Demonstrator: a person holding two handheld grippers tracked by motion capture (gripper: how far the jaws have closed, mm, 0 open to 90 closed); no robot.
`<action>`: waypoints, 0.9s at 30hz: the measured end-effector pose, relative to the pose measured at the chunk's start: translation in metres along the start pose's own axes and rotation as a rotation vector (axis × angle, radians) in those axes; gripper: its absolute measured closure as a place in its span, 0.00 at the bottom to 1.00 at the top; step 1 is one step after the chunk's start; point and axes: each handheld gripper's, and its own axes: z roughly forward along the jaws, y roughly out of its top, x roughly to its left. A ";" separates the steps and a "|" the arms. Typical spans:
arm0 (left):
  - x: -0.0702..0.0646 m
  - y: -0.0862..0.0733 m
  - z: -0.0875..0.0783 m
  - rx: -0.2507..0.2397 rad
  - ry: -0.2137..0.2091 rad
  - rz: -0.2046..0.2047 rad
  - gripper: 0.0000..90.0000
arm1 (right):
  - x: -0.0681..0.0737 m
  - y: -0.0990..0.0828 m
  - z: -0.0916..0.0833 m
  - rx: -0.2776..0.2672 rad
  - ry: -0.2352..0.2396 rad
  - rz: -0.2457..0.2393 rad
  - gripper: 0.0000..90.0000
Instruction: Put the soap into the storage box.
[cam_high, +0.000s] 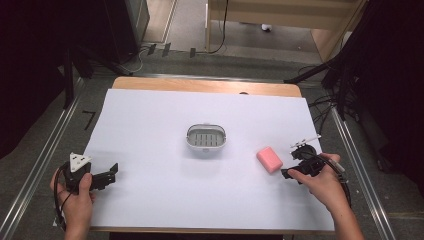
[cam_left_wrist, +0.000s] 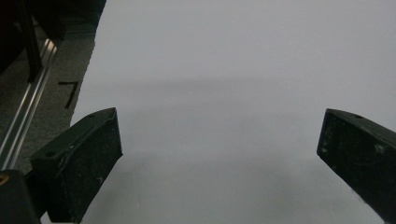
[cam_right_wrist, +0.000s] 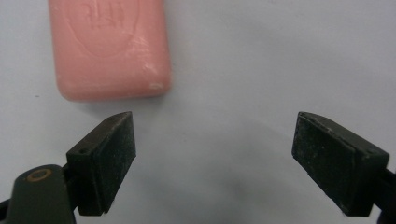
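Note:
A pink bar of soap (cam_high: 269, 159) lies on the white sheet (cam_high: 165, 195) right of centre, seen close up as the pink soap (cam_right_wrist: 109, 49) in the right gripper view. My right gripper (cam_high: 288, 173) sits just to its right and nearer me, open (cam_right_wrist: 212, 163), with the soap ahead of the left jaw and nothing between the jaws. A white soap dish (cam_high: 205, 138) with a slotted grey insert stands at the middle. My left gripper (cam_high: 111, 174) rests at the near left, open (cam_left_wrist: 219, 154) over bare sheet.
The white sheet covers a wooden table (cam_high: 205, 86). Metal rails (cam_high: 45, 160) run along both sides. Cables and dark stands (cam_high: 330, 75) crowd the floor at the back right.

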 end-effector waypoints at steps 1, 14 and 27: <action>0.000 0.000 0.000 0.000 0.000 0.000 0.00 | 0.000 0.000 0.000 0.000 0.000 0.000 0.16; 0.000 0.000 0.000 0.000 -0.002 -0.001 0.00 | 0.017 0.026 0.000 0.028 0.044 -0.009 0.16; 0.000 0.000 0.000 0.002 -0.001 -0.002 0.00 | 0.032 0.047 0.010 0.042 0.082 0.029 0.17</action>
